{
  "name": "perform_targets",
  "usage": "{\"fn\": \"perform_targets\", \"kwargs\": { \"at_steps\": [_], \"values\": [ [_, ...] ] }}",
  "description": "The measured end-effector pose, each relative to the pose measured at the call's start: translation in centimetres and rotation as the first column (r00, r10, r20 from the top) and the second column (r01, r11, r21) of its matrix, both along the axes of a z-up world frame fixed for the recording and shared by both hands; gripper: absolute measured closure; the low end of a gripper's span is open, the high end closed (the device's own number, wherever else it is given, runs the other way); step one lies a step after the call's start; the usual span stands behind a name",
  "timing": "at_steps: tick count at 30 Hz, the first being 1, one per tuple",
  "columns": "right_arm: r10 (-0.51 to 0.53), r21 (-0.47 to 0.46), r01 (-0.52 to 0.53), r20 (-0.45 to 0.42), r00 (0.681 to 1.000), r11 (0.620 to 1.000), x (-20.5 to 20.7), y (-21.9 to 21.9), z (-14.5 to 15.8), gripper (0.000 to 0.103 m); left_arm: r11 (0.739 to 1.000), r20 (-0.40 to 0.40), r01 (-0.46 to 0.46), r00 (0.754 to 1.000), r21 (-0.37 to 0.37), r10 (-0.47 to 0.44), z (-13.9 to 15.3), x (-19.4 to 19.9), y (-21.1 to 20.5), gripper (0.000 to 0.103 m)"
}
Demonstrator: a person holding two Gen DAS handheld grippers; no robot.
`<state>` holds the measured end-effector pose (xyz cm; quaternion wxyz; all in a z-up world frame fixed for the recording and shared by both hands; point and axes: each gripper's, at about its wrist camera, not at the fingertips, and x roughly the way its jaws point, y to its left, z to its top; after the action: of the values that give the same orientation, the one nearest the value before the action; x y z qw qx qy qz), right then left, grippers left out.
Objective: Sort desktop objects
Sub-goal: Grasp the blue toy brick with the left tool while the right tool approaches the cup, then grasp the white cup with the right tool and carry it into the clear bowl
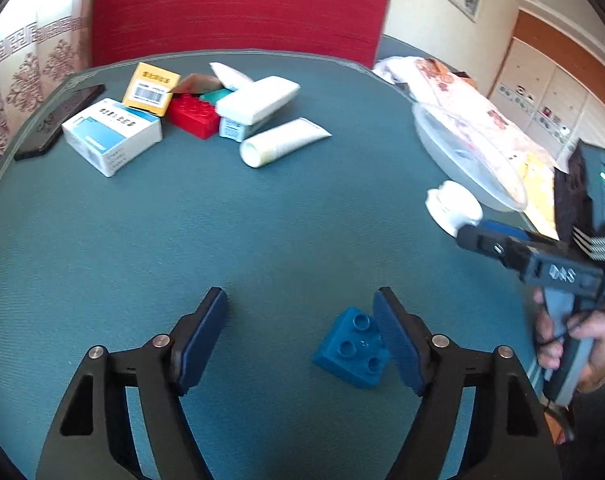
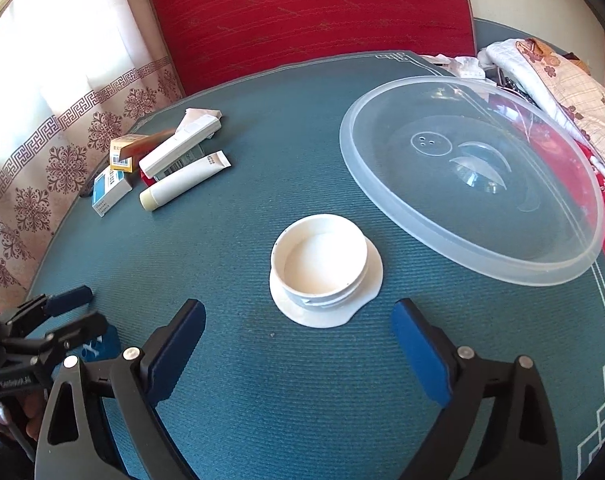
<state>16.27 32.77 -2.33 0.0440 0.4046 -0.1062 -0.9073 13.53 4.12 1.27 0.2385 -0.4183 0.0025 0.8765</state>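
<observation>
Blue brick beside the left tool

A blue brick [image 1: 352, 347] lies on the green worktop [image 1: 262, 220], touching the right pad of the left tool [image 1: 300, 312], which is spread wide. The right tool [image 2: 298, 326], also released, faces a white jar [image 2: 322, 264] near a clear bowl [image 2: 470, 176]

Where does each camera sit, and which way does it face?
Left wrist: sits on the left gripper, looking forward over the teal table mat at a blue toy brick; the person's hand shows.
Right wrist: sits on the right gripper, facing a white round jar lid and clear plastic bowl.
Shared: lid, bowl, white tube, each other's gripper.
</observation>
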Motion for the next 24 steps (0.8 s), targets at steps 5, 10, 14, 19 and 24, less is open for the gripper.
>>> {"fn": "perform_targets", "kwargs": {
  "at_steps": [5, 10, 14, 19, 24],
  "values": [
    [0.003, -0.009, -0.003, -0.004, 1.000, 1.000, 0.1, 0.1, 0.0, 0.007, 0.997, -0.020, 0.067, 0.998, 0.043, -0.066, 0.6, 1.4, 0.2, 0.025],
    [0.017, -0.005, -0.017, -0.002, 1.000, 1.000, -0.2, 0.0, 0.0, 0.007, 0.989, -0.033, 0.142, 0.989, -0.038, -0.143, 0.2, 2.0, 2.0, 0.025],
    [0.017, 0.009, -0.017, 0.004, 1.000, 1.000, -0.8, -0.1, 0.1, 0.007, 0.980, -0.036, 0.154, 0.987, -0.126, -0.159, -0.5, 2.2, 3.3, 0.028],
    [-0.003, 0.088, 0.001, 0.014, 1.000, 0.996, -1.3, -0.8, -0.1, 0.018, 0.973, -0.075, 0.122, 0.988, -0.196, -0.138, -0.8, 2.7, 3.9, 0.045],
    [-0.013, 0.152, 0.011, 0.012, 1.000, 0.988, -1.3, -1.4, -0.1, 0.040, 0.980, -0.073, 0.112, 0.989, -0.163, -0.126, -0.6, 2.6, 3.3, 0.059]
  ]
}}
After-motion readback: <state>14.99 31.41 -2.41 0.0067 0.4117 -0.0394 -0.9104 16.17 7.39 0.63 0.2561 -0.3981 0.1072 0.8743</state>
